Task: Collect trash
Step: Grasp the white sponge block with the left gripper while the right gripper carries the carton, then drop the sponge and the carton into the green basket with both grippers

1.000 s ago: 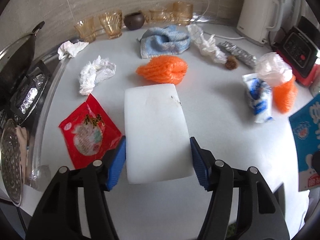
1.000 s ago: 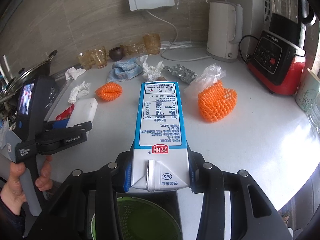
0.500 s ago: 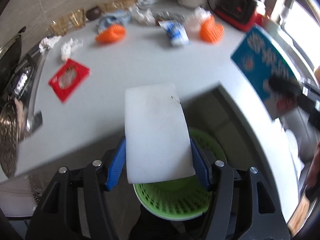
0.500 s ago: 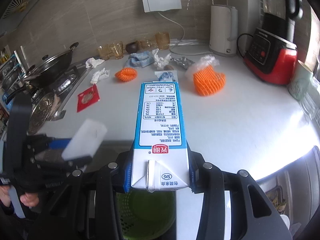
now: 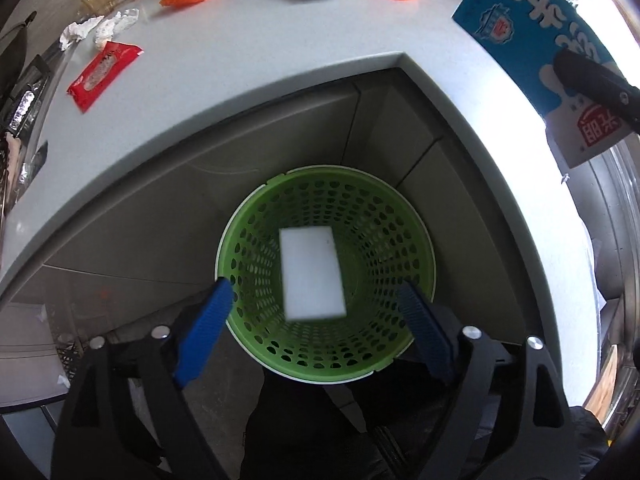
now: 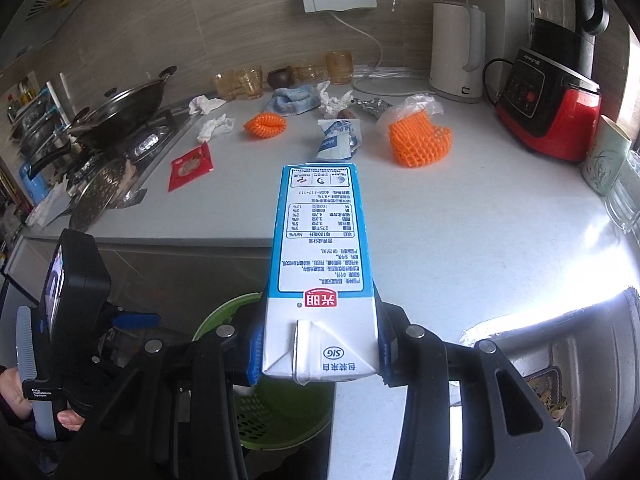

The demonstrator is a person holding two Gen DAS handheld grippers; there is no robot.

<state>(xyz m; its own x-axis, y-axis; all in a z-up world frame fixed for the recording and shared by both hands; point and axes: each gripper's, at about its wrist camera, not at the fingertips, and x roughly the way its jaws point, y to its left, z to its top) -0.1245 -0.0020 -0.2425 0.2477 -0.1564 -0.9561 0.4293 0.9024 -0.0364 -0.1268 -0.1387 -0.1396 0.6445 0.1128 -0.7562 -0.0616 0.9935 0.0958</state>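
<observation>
My left gripper (image 5: pixel 316 320) is open above a green perforated bin (image 5: pixel 248 256) on the floor below the counter edge. A white foam block (image 5: pixel 312 274) is inside the bin's mouth, free of my blue pads (image 5: pixel 204 324). My right gripper (image 6: pixel 318 344) is shut on a blue and white milk carton (image 6: pixel 320 248), held over the counter edge; the carton also shows in the left wrist view (image 5: pixel 548 52). The bin shows under it in the right wrist view (image 6: pixel 280 412).
On the grey counter (image 6: pixel 440 216) lie a red packet (image 6: pixel 190 164), orange foam nets (image 6: pixel 418 140), a blue wipes pack (image 6: pixel 338 140), crumpled tissues (image 6: pixel 216 126), foil and a blue cloth. A kettle (image 6: pixel 458 52), a red blender (image 6: pixel 548 108) and a wok (image 6: pixel 116 108) stand around.
My left gripper opened over the bin and let go of the white foam block, which dropped into the bin. My right gripper kept hold of the carton near the counter edge.
</observation>
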